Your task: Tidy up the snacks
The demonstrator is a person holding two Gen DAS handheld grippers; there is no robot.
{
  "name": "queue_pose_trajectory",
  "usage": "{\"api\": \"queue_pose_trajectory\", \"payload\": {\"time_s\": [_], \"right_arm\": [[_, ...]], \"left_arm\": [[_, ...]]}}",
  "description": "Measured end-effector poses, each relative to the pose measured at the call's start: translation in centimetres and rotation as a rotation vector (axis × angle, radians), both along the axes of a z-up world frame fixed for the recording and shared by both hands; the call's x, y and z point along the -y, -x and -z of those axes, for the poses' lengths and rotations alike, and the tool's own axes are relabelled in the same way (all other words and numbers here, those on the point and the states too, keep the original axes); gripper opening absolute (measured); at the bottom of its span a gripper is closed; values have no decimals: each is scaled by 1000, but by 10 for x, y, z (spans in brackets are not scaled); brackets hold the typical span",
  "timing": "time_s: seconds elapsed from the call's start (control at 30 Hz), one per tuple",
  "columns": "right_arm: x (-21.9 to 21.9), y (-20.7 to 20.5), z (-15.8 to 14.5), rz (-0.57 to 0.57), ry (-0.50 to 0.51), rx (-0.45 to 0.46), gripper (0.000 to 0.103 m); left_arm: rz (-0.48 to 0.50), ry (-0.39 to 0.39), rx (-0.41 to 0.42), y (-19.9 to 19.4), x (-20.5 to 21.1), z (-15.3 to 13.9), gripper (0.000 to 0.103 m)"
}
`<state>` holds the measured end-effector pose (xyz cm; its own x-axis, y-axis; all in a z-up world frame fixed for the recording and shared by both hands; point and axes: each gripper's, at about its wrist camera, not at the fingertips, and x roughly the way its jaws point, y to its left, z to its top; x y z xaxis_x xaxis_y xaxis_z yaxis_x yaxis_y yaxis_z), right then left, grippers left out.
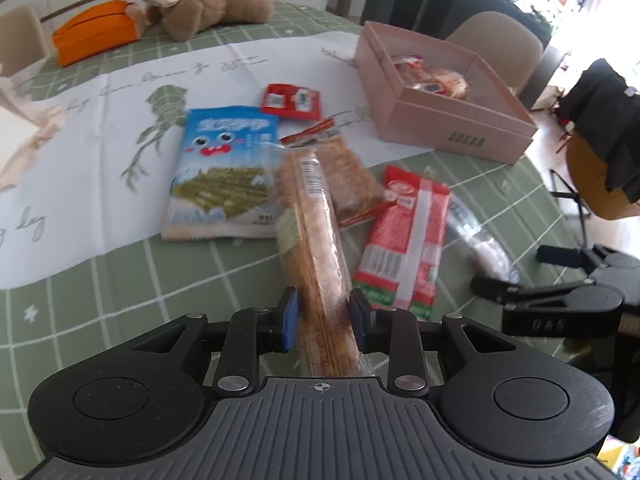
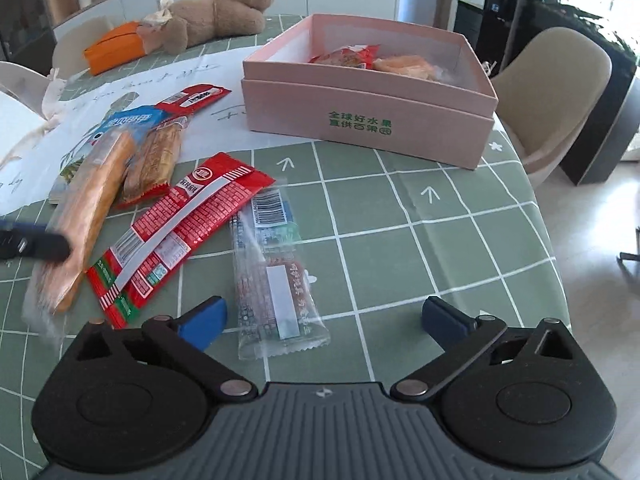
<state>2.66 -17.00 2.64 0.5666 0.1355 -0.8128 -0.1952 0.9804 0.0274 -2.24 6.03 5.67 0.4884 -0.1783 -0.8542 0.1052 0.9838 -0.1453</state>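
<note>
While the left tongs [image 1: 324, 312] are pressed onto the near end of a long clear-wrapped bread stick [image 1: 316, 240], that snack is seen gripped between both blue pads, its far end reaching over the other packets.

Right tongs [image 2: 322, 314]: spread to their widest, nothing pinched; a clear packet with a barcode label [image 2: 272, 276] is seen lying flat on the worktop [image 2: 440, 208] between and just ahead of the pads, untouched by them.

Red striped packet [image 2: 176, 232]: laid flat beside the clear packet, on its left in the right wrist view, one corner tucked under the bread stick.

Brown wafer packet [image 1: 348, 180]: laid just behind the bread stick, touching it.

Blue cartoon-face pouch [image 1: 224, 172]: laid flat on a white printed cloth [image 1: 100, 120], its edge overlapped by the bread stick.

Small red packet [image 1: 291, 101]: set further back on the same cloth, between the pouch and the box.

Pink cardboard box [image 2: 360, 116]: open-topped, placed at the far right of the worktop, green characters printed on its front; several orange and red wrapped snacks are held inside, against the rear wall.

Worktop covering: green with a white grid.

Plush bear [image 2: 216, 24] and orange pouch [image 2: 114, 48]: placed at the far edge, well apart from the snacks.
</note>
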Motion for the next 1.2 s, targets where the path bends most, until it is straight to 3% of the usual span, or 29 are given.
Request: {"api": "queue_pose_trajectory", "payload": {"time_s": [0.1,0.17,0.23,0.4,0.5,0.6,0.67,0.8,0.9,1.03,1.2], "right_arm": [[0,-9,-5,-46,-4,-58,103],[2,-13,-11,-51,-69,-80,99],[2,-15,-20,-36,-127,-58,96],[-27,-25,-41,-69,-118,37,91],[-50,-35,-48,-136,-87,78,80],[-71,-50,-47,-203,-69,51,54],[-81,-60,-47,-236,-125,36,54],[-106,-80,-39,-280,-143,-2,52],[-119,-90,-31,-300,-150,-61,36],[-104,-77,-38,-255,-170,-61,34],[-53,-48,-48,-160,-113,-9,34]], "left_arm": [[-41,-10,-2,0,-7,-1,32],[-51,5,1,0,-10,-3,30],[-48,4,7,4,-10,-6,30],[-75,11,33,8,-12,-13,30],[-96,5,50,9,-16,-18,30],[-112,6,57,13,-20,-21,30],[-119,8,57,16,-22,-22,30],[-121,8,56,21,-23,-24,30],[-111,6,53,25,-22,-25,30],[-96,23,62,27,-18,-26,30],[-57,59,77,25,-6,-28,30]]}}
